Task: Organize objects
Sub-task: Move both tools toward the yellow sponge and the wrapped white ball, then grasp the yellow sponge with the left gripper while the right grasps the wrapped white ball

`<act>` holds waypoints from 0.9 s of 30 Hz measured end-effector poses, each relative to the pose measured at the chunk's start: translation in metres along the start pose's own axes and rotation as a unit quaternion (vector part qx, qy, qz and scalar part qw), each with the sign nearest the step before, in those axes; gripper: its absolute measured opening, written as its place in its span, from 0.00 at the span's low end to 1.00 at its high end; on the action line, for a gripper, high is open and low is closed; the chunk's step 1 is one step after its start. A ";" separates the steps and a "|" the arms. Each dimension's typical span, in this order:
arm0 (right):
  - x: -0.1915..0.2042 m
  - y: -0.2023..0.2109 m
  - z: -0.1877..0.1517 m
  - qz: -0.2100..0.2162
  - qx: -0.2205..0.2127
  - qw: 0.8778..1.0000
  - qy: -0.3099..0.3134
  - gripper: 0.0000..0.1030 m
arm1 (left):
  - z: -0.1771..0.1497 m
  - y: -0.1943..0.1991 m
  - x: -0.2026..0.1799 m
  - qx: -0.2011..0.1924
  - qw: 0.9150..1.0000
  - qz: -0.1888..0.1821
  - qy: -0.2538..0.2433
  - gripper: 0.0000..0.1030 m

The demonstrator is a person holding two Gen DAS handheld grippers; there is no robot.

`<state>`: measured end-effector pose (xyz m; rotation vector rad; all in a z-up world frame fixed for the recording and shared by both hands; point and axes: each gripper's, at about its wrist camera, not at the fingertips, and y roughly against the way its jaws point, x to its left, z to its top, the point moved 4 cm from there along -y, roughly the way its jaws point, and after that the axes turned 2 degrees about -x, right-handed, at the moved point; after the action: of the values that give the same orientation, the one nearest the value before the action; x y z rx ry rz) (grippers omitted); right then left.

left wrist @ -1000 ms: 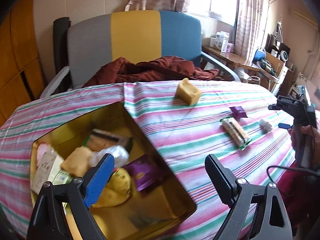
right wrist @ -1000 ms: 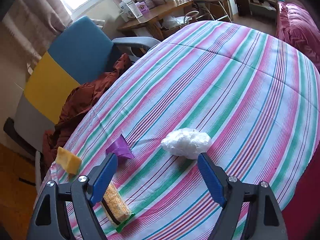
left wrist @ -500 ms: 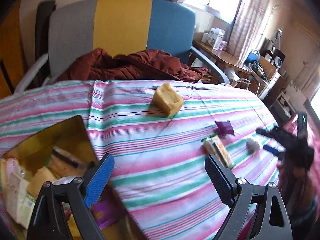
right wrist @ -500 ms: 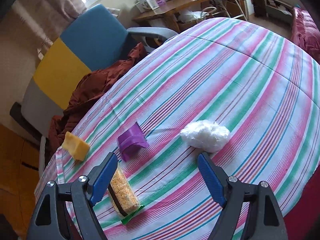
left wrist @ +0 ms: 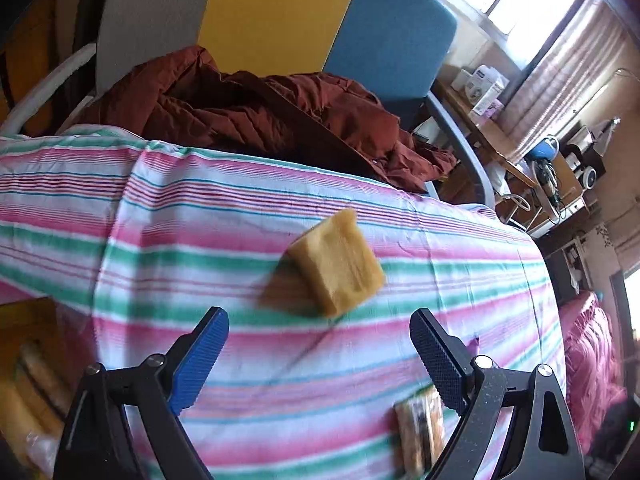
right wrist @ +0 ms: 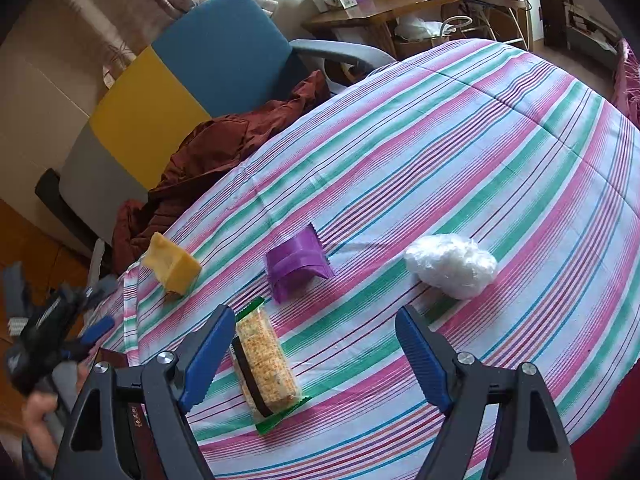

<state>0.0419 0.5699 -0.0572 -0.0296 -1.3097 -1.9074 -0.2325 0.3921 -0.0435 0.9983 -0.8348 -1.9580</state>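
A yellow block (left wrist: 340, 266) lies on the striped tablecloth just ahead of my left gripper (left wrist: 320, 348), which is open and empty. The block also shows in the right wrist view (right wrist: 172, 264). A wrapped cracker bar (right wrist: 264, 364) lies beside the left finger of my right gripper (right wrist: 316, 348), which is open and empty above the cloth. A purple packet (right wrist: 298, 262) and a white crumpled bag (right wrist: 452, 266) lie beyond it. The cracker bar shows at the lower right of the left wrist view (left wrist: 420, 436). The gold box (left wrist: 28, 360) with snacks is at the left edge.
A grey, yellow and blue chair (left wrist: 280, 16) with a dark red jacket (left wrist: 256, 112) stands behind the table. The left gripper shows at the left edge of the right wrist view (right wrist: 48, 332). A wooden desk (right wrist: 380, 4) with boxes stands by the window.
My left gripper has swung right from over the gold box towards the yellow block, which now looms close. My right gripper has drawn back and left, bringing the cracker bar between its fingers' line.
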 end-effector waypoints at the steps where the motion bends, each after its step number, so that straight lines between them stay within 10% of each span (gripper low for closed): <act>1: 0.001 0.000 0.000 0.001 0.001 1.000 0.001 0.81 | 0.005 -0.011 -0.003 0.003 1.000 0.005 0.001 0.90; 13: -0.011 -0.004 0.003 0.004 0.004 1.000 -0.023 0.81 | 0.020 -0.098 -0.015 0.052 0.998 0.018 0.017 0.78; 19: -0.046 0.013 0.019 -0.007 -0.044 0.995 -0.093 0.81 | -0.004 -0.078 -0.014 0.054 0.998 -0.027 -0.019 0.52; 27: -0.097 0.021 0.024 -0.034 -0.071 0.977 -0.198 0.81 | -0.074 -0.025 -0.033 0.052 0.988 -0.021 -0.146 0.49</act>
<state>0.1112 0.6432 -0.0718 -0.4658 -1.4392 -2.1234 -0.1648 0.4173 -0.0872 0.8031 -1.0955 -2.1478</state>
